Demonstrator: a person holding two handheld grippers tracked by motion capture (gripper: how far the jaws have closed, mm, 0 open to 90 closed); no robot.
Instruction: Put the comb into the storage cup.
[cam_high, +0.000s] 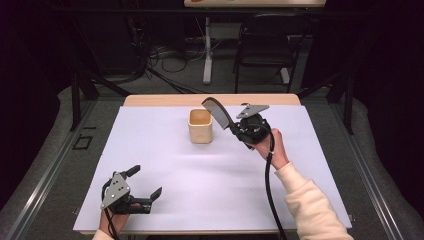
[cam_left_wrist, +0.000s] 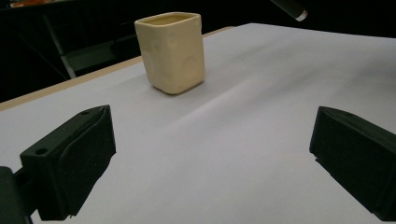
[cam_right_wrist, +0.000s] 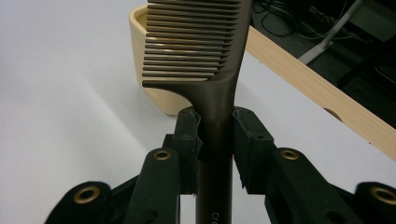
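So the counter (cam_high: 150, 101) is light wood with a big white sheet (cam_high: 200, 190) covering most of it, and a cream cup (cam_high: 201, 126) sits upright on that sheet, toward the far edge.

In your right gripper view the comb (cam_right_wrist: 201, 51) runs off the top edge, so its tip is lost, and its handle drops out at the bottom, where the printed lettering is cut short and unreadable. The comb also covers much of the cup (cam_right_wrist: 140, 51), hiding the cup's inside. In your left gripper view a dark rod end (cam_left_wrist: 289, 7) is clipped by the top edge; you cannot tell what it is. Both black pads of the left tongs (cam_left_wrist: 210, 158) are cut by the frame there. In the high view your right forearm (cam_high: 312, 205) leaves at the bottom.
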